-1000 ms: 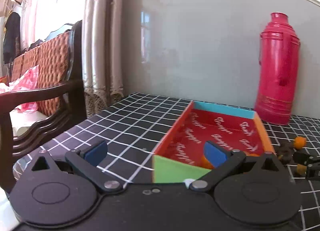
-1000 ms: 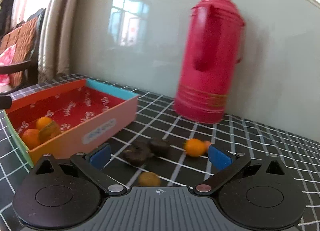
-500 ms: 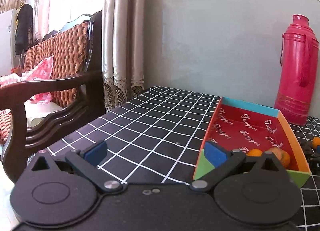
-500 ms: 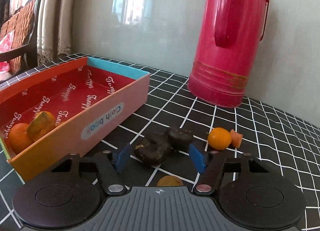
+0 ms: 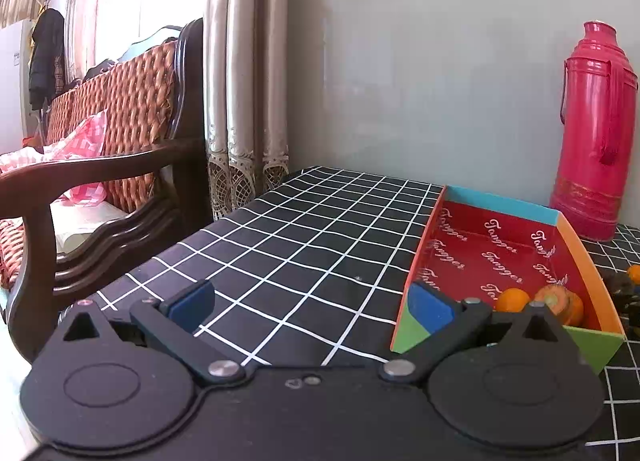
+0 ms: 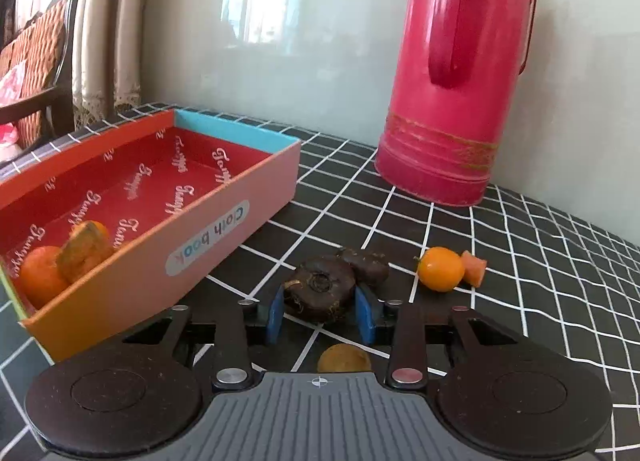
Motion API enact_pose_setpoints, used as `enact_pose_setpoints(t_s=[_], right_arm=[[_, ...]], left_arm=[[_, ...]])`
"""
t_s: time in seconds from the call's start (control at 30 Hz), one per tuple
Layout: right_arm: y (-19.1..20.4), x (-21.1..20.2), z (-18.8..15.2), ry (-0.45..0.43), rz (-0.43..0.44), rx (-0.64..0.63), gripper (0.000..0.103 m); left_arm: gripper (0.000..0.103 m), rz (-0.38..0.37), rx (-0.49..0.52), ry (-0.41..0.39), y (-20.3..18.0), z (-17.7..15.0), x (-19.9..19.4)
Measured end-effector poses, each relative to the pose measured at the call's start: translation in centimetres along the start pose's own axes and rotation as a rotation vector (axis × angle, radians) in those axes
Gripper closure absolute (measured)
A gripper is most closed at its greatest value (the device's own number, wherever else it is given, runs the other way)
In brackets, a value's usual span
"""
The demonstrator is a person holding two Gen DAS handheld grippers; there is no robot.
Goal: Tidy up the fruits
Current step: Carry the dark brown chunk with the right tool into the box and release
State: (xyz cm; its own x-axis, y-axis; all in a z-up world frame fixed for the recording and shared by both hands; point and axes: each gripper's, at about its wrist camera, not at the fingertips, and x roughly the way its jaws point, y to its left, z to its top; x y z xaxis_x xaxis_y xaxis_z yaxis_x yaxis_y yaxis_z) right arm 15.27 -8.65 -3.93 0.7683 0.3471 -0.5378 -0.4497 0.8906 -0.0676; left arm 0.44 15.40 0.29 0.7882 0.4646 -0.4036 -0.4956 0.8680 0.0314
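A dark brown round fruit point(image 6: 320, 285) lies on the checked tablecloth, and my right gripper point(image 6: 320, 315) is closing on it, its blue pads touching both sides. A second dark fruit point(image 6: 368, 265) sits just behind it. Further right are a small orange fruit point(image 6: 440, 269) and an orange cut piece point(image 6: 474, 267). Another orange fruit point(image 6: 344, 359) lies under the gripper body. The open red-lined box point(image 6: 208, 233) to the left holds an orange fruit point(image 6: 40, 275) and a cut piece point(image 6: 82, 251). My left gripper point(image 5: 312, 303) hangs open over the cloth beside the box point(image 5: 584, 273).
A tall pink thermos point(image 6: 456, 81) stands against the wall behind the loose fruits, right of the box. A dark wooden chair point(image 5: 100, 181) with a woven back stands off the table's left edge, beside curtains point(image 5: 240, 81). Bare checked cloth stretches left of the box.
The right jaws have gone from wide open to closing around the dark fruit, and the gripper has edged nearer to it. The left gripper has swung left, so the box now sits further right.
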Motion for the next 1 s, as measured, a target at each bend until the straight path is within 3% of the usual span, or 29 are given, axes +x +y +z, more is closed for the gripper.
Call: enact_pose_setpoints(t_s=[0.27, 0.53, 0.9, 0.93, 0.97, 1.0], right_arm=[[2.3, -3.6, 1.4, -0.099, 0.03, -0.006, 0.065], [6.6, -6.4, 2.3, -0.229, 0.137, -0.048, 0.065], [12.7, -5.5, 1.9, -0.234, 0.267, -0.133, 0.064], [13.1, -5.6, 1.7, -0.246, 0.26, -0.144, 0.046], [13.2, -5.9, 1.6, -0.278, 0.258, -0.147, 0.015], [13.1, -6.4, 1.4, -0.325, 0.262, -0.139, 0.003]], left_arm=[[0.006, 0.025, -0.002, 0.011, 0.9, -0.2, -0.1], [0.006, 0.048, -0.01, 0.018, 2.1, -0.3, -0.4], [0.006, 0.058, -0.002, 0.031, 2.9, -0.4, -0.3], [0.006, 0.06, -0.001, 0.032, 2.9, -0.4, -0.3], [0.006, 0.06, -0.002, 0.032, 3.0, -0.4, -0.3], [0.006, 0.058, -0.004, 0.032, 3.0, -0.4, -0.3]])
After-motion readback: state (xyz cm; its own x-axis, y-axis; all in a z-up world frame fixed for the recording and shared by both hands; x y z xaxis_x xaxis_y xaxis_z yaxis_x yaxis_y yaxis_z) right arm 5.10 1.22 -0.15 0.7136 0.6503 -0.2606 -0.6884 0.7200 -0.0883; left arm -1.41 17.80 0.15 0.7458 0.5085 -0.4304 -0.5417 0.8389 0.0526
